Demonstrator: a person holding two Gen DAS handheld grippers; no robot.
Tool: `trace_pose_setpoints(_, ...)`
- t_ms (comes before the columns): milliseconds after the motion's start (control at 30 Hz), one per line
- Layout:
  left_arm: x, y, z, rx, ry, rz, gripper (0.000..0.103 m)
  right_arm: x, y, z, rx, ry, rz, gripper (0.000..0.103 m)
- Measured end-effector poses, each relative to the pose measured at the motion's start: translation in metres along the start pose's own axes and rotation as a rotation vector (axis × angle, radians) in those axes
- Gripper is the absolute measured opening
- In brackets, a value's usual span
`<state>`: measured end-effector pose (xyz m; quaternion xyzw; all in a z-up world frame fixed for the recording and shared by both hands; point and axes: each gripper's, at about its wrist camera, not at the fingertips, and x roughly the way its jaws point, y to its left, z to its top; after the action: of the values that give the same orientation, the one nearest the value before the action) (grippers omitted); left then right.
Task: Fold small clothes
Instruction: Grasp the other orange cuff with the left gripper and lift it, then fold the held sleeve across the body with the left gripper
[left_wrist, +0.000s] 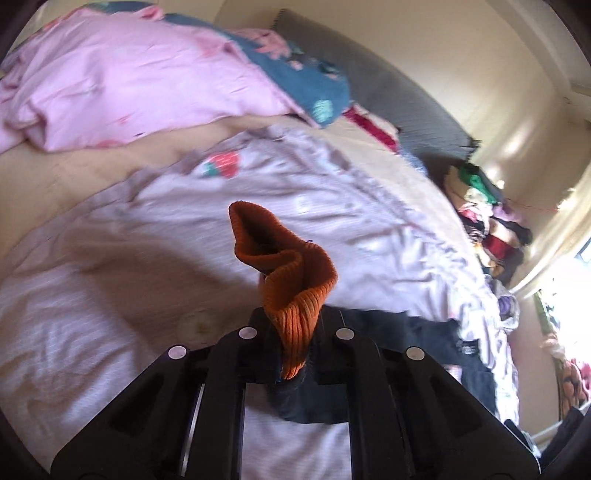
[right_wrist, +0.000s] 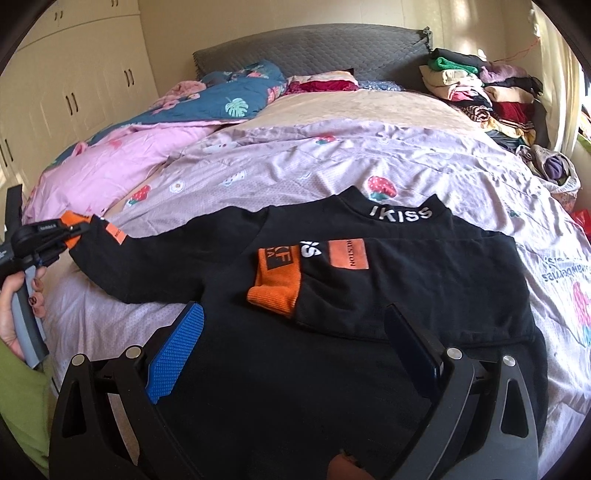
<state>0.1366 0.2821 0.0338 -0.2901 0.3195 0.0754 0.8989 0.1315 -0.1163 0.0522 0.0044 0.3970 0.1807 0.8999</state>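
Observation:
A small black sweatshirt (right_wrist: 369, 280) with orange patches and white "IKISS" lettering lies flat on the bed. Its right sleeve is folded across the chest, the orange cuff (right_wrist: 275, 295) lying there. My left gripper (left_wrist: 291, 328) is shut on the orange ribbed cuff (left_wrist: 291, 280) of the other sleeve; it also shows in the right wrist view (right_wrist: 70, 230), holding that sleeve stretched out to the left. My right gripper (right_wrist: 295, 332) is open and empty, hovering over the shirt's lower part, its blue pad (right_wrist: 177, 354) showing.
The lilac strawberry-print sheet (right_wrist: 295, 162) covers the bed. A pink and blue quilt (right_wrist: 122, 147) is bunched at the back left. A stack of folded clothes (right_wrist: 480, 92) sits at the back right by the grey headboard (right_wrist: 314, 48). Wardrobes (right_wrist: 74, 74) stand at left.

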Motion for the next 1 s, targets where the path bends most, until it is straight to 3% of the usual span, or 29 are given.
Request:
trace_pose_setpoints(500,-0.013,-0.119,0.002,0.131,-0.042,-0.229,0.003,-0.033,-0.049,-0.005,0.122,-0.07,-0.051,0.097)
trace_pose_setpoints(1000,-0.014,-0.212,-0.021,0.232,-0.023,-0.385,0.003,-0.063,-0.105,-0.017,0.253,-0.134,-0.095,0.097)
